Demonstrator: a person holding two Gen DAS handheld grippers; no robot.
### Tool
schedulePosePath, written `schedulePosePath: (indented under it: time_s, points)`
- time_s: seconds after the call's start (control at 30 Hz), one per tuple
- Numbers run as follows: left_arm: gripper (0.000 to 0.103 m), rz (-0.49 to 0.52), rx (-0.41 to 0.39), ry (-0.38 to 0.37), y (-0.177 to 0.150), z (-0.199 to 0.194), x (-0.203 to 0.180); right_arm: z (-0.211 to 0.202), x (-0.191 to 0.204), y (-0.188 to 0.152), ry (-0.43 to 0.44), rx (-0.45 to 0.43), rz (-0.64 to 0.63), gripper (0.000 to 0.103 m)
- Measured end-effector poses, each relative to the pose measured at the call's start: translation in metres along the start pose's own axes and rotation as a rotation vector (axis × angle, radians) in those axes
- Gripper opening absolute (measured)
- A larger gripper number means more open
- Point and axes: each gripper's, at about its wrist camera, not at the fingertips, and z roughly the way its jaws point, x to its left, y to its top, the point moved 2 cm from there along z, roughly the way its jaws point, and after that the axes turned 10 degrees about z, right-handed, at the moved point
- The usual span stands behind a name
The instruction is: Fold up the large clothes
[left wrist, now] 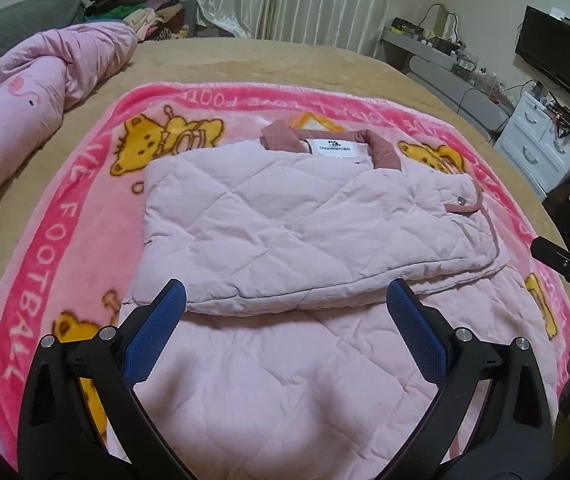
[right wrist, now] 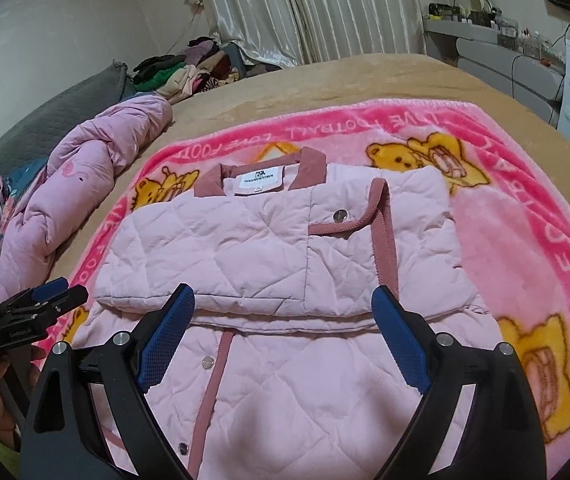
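Note:
A pale pink quilted jacket (left wrist: pixel 305 224) with a dusty-rose collar lies on a pink cartoon blanket (left wrist: pixel 57 216). Its sleeves are folded across the chest, and its lower part lies flat toward me. It also shows in the right wrist view (right wrist: pixel 277 248). My left gripper (left wrist: pixel 285 292) is open and empty, hovering over the near edge of the folded sleeves. My right gripper (right wrist: pixel 283 296) is open and empty over the same edge. The left gripper also shows at the left of the right wrist view (right wrist: pixel 51 300).
The blanket (right wrist: pixel 525 208) lies on a tan bed (left wrist: pixel 245 60). A rolled pink duvet (left wrist: pixel 33 100) lies at the left. A heap of clothes (left wrist: pixel 137 8) sits at the far corner. White drawers (left wrist: pixel 541 148) and a desk stand at the right.

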Motion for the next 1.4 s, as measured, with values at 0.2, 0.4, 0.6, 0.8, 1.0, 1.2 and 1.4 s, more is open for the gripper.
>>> schedulePosePath:
  time_s: [0.2,0.4,0.6,0.8,1.0,1.2,1.4]
  points:
    - [0.094,0.012,-0.026,0.007,-0.003,-0.018,-0.006,-0.013,0.003,-0.005,0.015,-0.011,-0.003,0.089]
    - [0.094,0.018,-0.055,0.003,-0.007,-0.035,-0.013,-0.030,0.004,-0.015,0.020,-0.030,-0.016,0.089]
    - [0.094,0.019,-0.075,-0.002,-0.018,-0.049,-0.021,-0.046,0.002,-0.029,0.015,-0.039,-0.032,0.090]
    - [0.094,0.029,-0.088,-0.003,-0.031,-0.061,-0.026,-0.064,-0.003,-0.039,0.006,-0.055,-0.035,0.090]
    - [0.094,0.046,-0.089,0.002,-0.048,-0.072,-0.031,-0.082,-0.006,-0.051,-0.011,-0.066,-0.052,0.090]
    - [0.094,0.046,-0.088,0.015,-0.067,-0.084,-0.031,-0.095,-0.014,-0.065,-0.024,-0.057,-0.054,0.090]
    - [0.094,0.039,-0.086,0.030,-0.085,-0.095,-0.028,-0.104,-0.021,-0.083,-0.040,-0.046,-0.054,0.090]
